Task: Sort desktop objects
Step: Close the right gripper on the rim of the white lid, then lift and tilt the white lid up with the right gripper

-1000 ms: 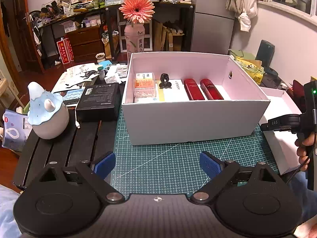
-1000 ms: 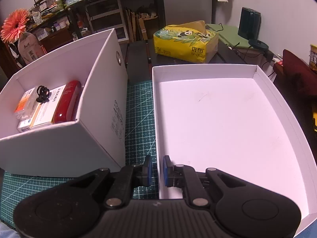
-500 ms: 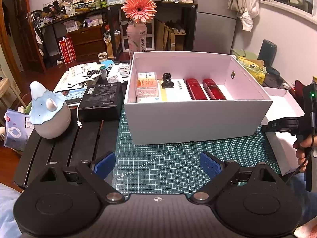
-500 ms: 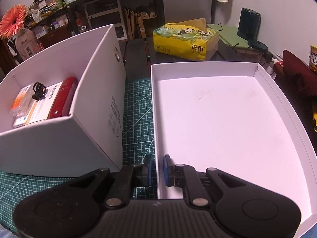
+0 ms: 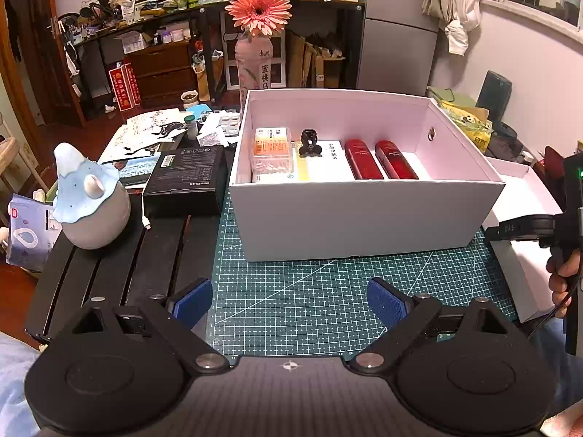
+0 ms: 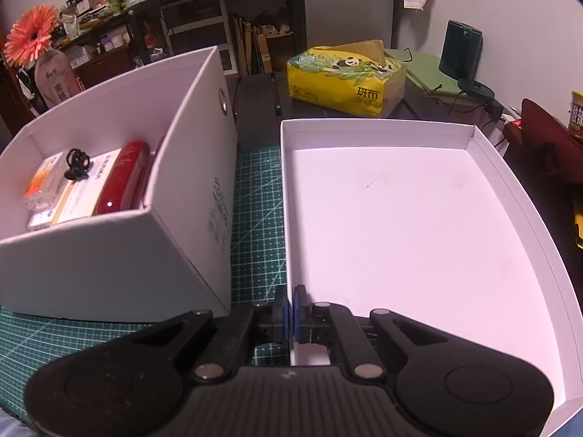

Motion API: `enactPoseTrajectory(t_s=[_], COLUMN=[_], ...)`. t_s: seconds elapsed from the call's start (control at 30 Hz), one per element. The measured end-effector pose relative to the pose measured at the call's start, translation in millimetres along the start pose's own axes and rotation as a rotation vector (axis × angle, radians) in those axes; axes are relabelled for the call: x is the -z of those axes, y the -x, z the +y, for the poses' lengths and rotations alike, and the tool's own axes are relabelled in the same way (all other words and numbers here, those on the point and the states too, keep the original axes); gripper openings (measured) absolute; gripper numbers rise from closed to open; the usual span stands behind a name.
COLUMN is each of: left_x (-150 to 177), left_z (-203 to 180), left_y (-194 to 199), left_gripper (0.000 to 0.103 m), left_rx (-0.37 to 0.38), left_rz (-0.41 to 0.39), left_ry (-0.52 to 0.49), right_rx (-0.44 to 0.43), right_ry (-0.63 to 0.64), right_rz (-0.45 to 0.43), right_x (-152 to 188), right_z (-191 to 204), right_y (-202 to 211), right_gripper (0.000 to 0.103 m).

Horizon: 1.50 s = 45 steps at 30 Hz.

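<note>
A white box (image 5: 364,215) stands on the green cutting mat (image 5: 309,291). It holds an orange-white packet (image 5: 271,145), a black clip (image 5: 309,144), a white carton (image 5: 324,164) and two red cases (image 5: 379,160). To its right lies the white box lid (image 6: 400,236), upturned and bare inside. My right gripper (image 6: 291,309) is closing its jaws on the lid's near left wall, and the pads press on that thin wall. The same gripper (image 5: 490,231) shows at the lid's edge in the left wrist view. My left gripper (image 5: 288,298) hangs open over the mat in front of the box, holding nothing.
Left of the box sit a black carton (image 5: 186,178) and a blue-grey ceramic jar (image 5: 87,204) on the dark slatted table. A flower in a bottle (image 5: 258,11) stands behind. A yellow tissue pack (image 6: 346,76) and a dark speaker (image 6: 461,49) lie beyond the lid.
The right gripper's small gap around the lid's wall has closed, so the pads now pinch it. The left gripper stays open and still.
</note>
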<state>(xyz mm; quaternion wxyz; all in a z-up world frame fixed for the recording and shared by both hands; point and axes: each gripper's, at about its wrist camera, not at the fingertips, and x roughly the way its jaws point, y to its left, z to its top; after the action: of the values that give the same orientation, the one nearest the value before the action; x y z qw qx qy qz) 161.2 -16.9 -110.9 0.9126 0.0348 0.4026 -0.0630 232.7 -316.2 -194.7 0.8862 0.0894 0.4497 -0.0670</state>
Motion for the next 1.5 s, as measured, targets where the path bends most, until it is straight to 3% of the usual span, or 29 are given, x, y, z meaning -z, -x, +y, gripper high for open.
enactPoseTrajectory(t_s=[0.33, 0.63, 1.13, 1.5], left_x=[0.5, 0.7, -0.5, -0.8], left_z=[-1.2, -3.2, -9.2, -8.6], left_y=[-2.1, -4.0, -13.3, -10.3], left_gripper=[0.092, 0.092, 0.092, 0.092], left_rx=[0.006, 0.02, 0.034, 0.052], left_rz=[0.009, 0.013, 0.028, 0.016], left_ry=[-0.007, -0.015, -0.022, -0.025], right_rx=[-0.068, -0.203, -0.343, -0.367], right_ry=[-0.05, -0.187, -0.371, -0.444], right_rz=[-0.037, -0.057, -0.117, -0.117], right_x=[-7.6, -13.6, -27.9, -36.5], right_z=[-5.7, -25.0, -60.0, -67.1], right_y=[25.1, 45.5, 86.0, 94.5], right_gripper=[0.001, 0.002, 0.002, 0.002])
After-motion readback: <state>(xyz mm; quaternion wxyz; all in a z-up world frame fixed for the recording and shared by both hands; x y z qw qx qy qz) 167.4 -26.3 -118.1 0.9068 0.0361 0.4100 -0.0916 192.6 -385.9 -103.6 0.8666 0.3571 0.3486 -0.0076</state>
